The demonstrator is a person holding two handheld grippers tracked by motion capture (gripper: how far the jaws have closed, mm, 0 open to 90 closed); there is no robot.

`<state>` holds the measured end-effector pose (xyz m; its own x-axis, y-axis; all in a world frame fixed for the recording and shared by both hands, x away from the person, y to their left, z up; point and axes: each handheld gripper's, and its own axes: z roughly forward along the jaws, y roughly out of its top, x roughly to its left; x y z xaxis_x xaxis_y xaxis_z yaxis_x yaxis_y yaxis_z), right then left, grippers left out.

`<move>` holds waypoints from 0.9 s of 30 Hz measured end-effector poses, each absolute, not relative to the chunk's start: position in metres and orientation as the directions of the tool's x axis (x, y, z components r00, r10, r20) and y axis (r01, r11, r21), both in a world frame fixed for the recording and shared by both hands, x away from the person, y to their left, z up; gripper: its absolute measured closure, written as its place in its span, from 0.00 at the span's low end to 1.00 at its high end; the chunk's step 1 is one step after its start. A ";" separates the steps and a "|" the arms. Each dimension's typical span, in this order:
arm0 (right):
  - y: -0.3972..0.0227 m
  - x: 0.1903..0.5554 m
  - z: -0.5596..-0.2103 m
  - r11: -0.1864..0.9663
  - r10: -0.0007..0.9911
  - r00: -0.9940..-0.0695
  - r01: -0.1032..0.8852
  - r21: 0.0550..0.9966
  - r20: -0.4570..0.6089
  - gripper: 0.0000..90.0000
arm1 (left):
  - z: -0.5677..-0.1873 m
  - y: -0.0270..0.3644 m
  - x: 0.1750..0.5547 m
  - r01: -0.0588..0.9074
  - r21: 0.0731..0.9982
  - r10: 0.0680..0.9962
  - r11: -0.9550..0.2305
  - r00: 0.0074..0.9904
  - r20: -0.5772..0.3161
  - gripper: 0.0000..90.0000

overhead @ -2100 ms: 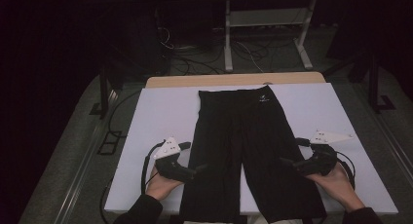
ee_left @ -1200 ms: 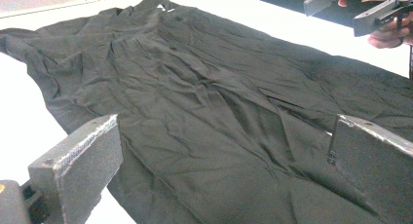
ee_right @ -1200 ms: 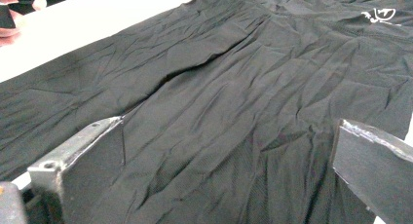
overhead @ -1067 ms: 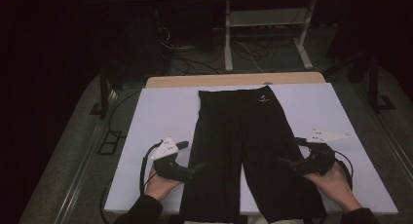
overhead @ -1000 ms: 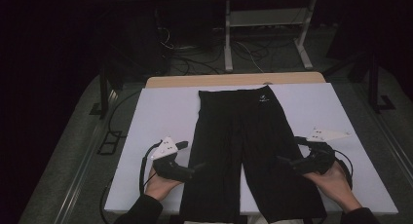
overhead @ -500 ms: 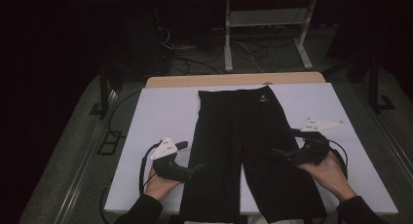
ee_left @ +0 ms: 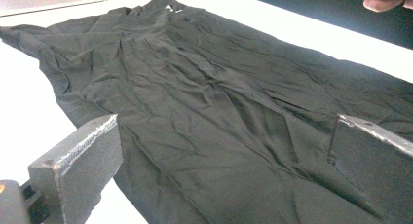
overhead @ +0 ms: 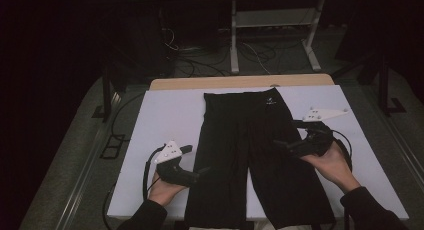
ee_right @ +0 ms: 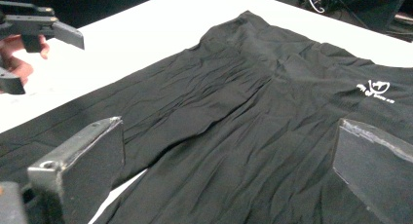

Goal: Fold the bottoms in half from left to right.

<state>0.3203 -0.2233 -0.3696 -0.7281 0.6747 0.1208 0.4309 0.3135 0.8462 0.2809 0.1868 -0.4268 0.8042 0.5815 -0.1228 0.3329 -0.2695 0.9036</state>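
Black trousers [overhead: 252,155] lie flat on the white table [overhead: 165,115], waistband at the far end and both legs toward the person. A small white logo [overhead: 270,103] sits near the waistband. My left gripper [overhead: 202,171] hovers at the outer edge of the left leg, jaws wide open over the cloth [ee_left: 204,102]. My right gripper [overhead: 280,144] is over the right leg, also open with nothing between its jaws. In the right gripper view the trousers [ee_right: 253,112] spread below the jaws, with the logo [ee_right: 374,90] to the right and the other gripper [ee_right: 39,27] at top left.
A wooden table edge [overhead: 240,83] runs behind the white surface. Beyond it stand a metal frame [overhead: 272,35] and loose cables [overhead: 190,60] on the floor. Bare white surface flanks the trousers on both sides.
My right gripper has moved away from the person and inward, from the right leg's outer edge to above that leg. The left gripper has stayed put.
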 end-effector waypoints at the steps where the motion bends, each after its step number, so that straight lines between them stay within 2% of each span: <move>1: -0.222 0.326 -0.367 0.312 0.677 -0.726 0.433 0.846 0.122 0.00 | -0.427 0.187 0.281 0.332 0.904 0.581 -0.268 0.805 -0.123 0.00; 27: -0.190 0.373 -0.350 0.347 0.680 -0.726 0.437 0.830 0.098 0.00 | -0.427 0.187 0.281 0.331 0.905 0.577 -0.266 0.807 -0.126 0.00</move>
<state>0.3734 -0.1903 -0.3499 -0.7263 0.6804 0.0978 0.4372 0.3475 0.8295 0.2808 0.1867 -0.4268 0.8071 0.5769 -0.1256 0.3311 -0.2661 0.9053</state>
